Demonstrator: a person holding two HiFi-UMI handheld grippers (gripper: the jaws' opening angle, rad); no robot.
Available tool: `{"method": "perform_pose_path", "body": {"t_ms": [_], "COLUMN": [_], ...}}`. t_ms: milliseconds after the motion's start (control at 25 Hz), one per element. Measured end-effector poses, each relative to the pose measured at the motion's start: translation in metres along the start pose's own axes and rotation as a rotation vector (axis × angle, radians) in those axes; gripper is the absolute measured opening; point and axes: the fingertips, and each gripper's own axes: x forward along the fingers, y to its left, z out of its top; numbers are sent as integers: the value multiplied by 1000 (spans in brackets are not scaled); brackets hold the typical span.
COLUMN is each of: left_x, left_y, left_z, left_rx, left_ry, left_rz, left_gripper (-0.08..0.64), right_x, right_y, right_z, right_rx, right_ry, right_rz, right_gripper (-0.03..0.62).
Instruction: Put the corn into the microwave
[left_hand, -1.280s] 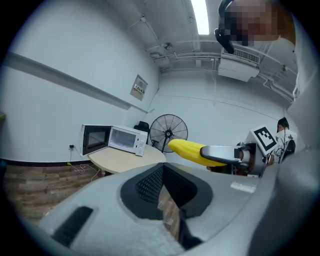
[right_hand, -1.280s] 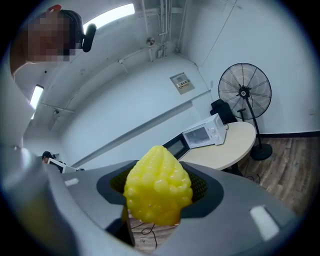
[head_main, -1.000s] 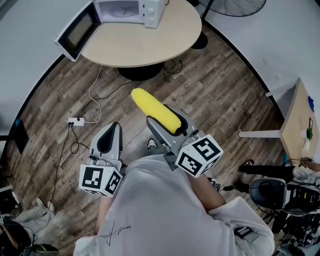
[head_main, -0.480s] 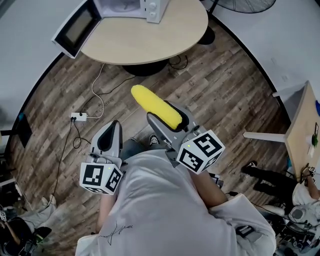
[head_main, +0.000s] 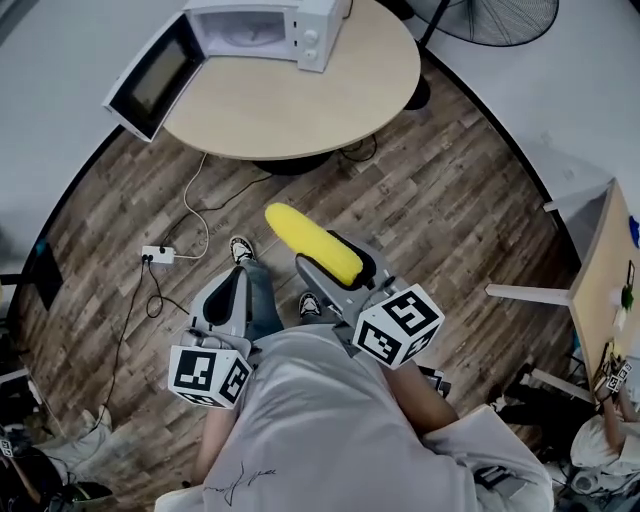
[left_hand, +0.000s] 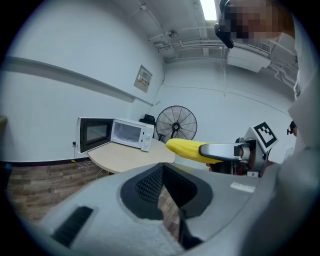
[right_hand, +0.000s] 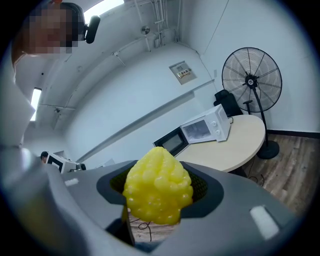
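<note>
Corn: a yellow cob of corn (head_main: 312, 243), long and tapered with a rounded tip and a bumpy kernel surface. It is clamped in the right gripper above the floor, well short of the table and outside the microwave. Its tip points towards the table.
Right gripper: smooth grey plastic right gripper (head_main: 338, 262) with dark mesh-textured pads. Its jaws stand wide and press on the two sides of the cob, which fills the gap in the right gripper view.
Left gripper: matching grey left gripper (head_main: 225, 296), held lower and to the left. Its jaws are drawn together with nothing between them. Only a thin slit of floor shows between the dark ribbed pads.
Marker cubes: a white cube with black square patterns (head_main: 399, 325) sits at the rear of each gripper.
Microwave: boxy white microwave oven (head_main: 265, 25) at the far edge of the table. Its dark-glass door (head_main: 150, 80) is swung open to the left and the pale cavity faces the person.
Table: round table with a smooth light wood top (head_main: 330, 90).
Floor: brown wood-grain plank floor (head_main: 450, 200), with a white power strip (head_main: 155, 252) and a thin cable lying on it.
Fan: black wire-cage pedestal fan (right_hand: 251, 80) beside the table.
</note>
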Motion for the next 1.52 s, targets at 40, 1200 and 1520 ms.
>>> {"method": "perform_pose_path", "body": {"t_ms": [40, 1200, 1520], "left_x": [6, 116, 138], "left_y": [3, 185, 244], "left_z": [4, 127, 159], "left_rx": [1, -20, -8], "left_ry": [-6, -36, -35], "left_rz": [-6, -141, -192], "left_gripper": [-11, -11, -11], "right_x": [4, 210, 281], "right_y": [-3, -22, -13], "right_z": [4, 91, 113], "right_rx": [-6, 15, -26], "right_ry": [-2, -40, -62], "right_rz": [-5, -118, -153], "right_gripper": [262, 262, 262]}}
